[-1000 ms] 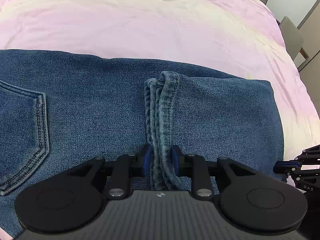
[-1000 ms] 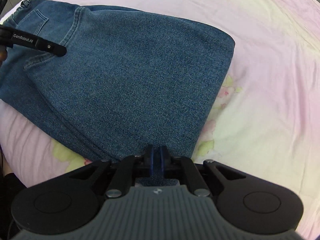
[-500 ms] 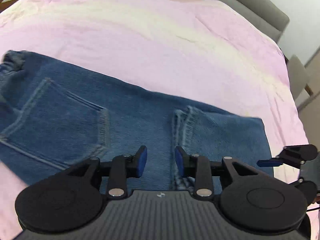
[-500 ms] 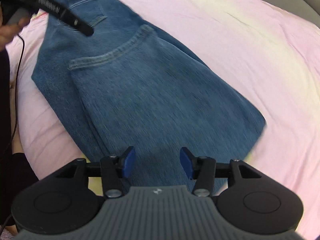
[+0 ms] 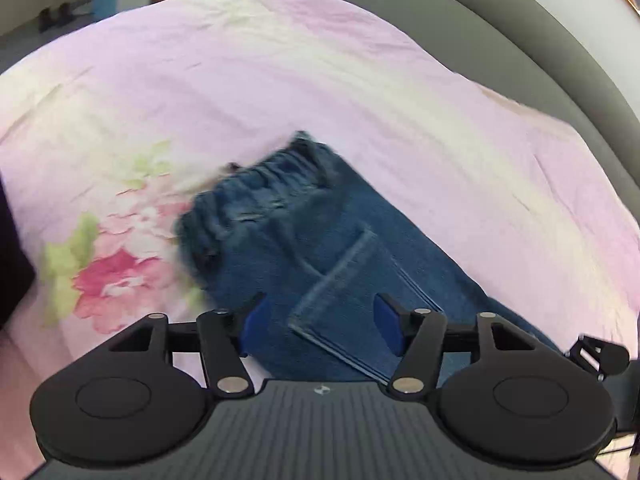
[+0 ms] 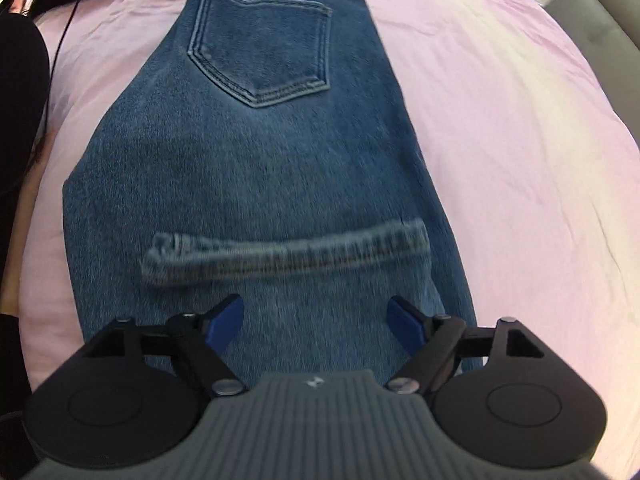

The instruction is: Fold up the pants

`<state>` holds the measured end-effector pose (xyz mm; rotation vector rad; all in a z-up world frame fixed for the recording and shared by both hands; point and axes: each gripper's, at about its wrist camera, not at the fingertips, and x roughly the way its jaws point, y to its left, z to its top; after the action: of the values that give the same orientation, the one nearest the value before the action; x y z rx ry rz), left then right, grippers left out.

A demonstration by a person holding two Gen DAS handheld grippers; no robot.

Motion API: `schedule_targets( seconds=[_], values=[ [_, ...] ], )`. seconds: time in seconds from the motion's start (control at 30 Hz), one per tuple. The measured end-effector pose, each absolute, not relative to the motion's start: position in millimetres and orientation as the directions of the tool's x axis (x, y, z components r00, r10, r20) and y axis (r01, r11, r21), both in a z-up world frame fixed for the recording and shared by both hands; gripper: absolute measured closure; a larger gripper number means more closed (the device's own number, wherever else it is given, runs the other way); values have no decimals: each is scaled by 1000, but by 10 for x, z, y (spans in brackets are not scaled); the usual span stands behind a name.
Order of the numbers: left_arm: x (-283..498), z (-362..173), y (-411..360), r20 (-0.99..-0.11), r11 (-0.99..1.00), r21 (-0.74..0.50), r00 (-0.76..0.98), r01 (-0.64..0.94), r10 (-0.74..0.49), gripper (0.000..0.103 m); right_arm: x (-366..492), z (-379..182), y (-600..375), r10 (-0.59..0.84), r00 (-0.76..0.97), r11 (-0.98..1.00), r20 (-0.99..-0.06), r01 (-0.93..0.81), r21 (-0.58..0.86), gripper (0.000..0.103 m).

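Note:
Blue denim pants (image 6: 272, 168) lie folded on the pink bedsheet (image 6: 520, 160). The leg hem (image 6: 288, 254) lies across the seat below the back pocket (image 6: 260, 48). My right gripper (image 6: 316, 324) is open and empty, above the folded leg end. In the left wrist view the pants (image 5: 328, 248) show their elastic waistband (image 5: 264, 184) and pocket (image 5: 352, 292). My left gripper (image 5: 320, 320) is open and empty over the pocket area.
The bedsheet (image 5: 280, 80) has a pink and green flower print (image 5: 104, 276) left of the waistband. A grey headboard (image 5: 520, 40) curves along the far edge. A person in dark clothes (image 6: 20, 120) is at the left bed edge.
Both grippers let go of the denim, opened wide and pulled back. The left one swung toward the waistband; the right one turned to look along the pants over the hem.

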<state>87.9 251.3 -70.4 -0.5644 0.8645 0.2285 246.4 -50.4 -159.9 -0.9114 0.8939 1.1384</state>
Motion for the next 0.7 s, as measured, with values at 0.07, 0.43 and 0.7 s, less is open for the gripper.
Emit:
schedule_targets(
  seconds=[0.07,0.43,0.7],
  values=[
    [818,-796,2693,-764,797,-400,645,-452,-18,29,2513,-1630,-390,340,165,147,-926,-982,-121,23],
    [924,-1413,3140,-728,644,-557,682,-525,-74,20,2805,-1829,-153,254,33,139,-967,-990,3,17],
    [958,-1595,3080,-685,642,-580,727,-501,-52,35,2909,-1806,-213,236,7,141,-972,-990,27,15]
  ],
)
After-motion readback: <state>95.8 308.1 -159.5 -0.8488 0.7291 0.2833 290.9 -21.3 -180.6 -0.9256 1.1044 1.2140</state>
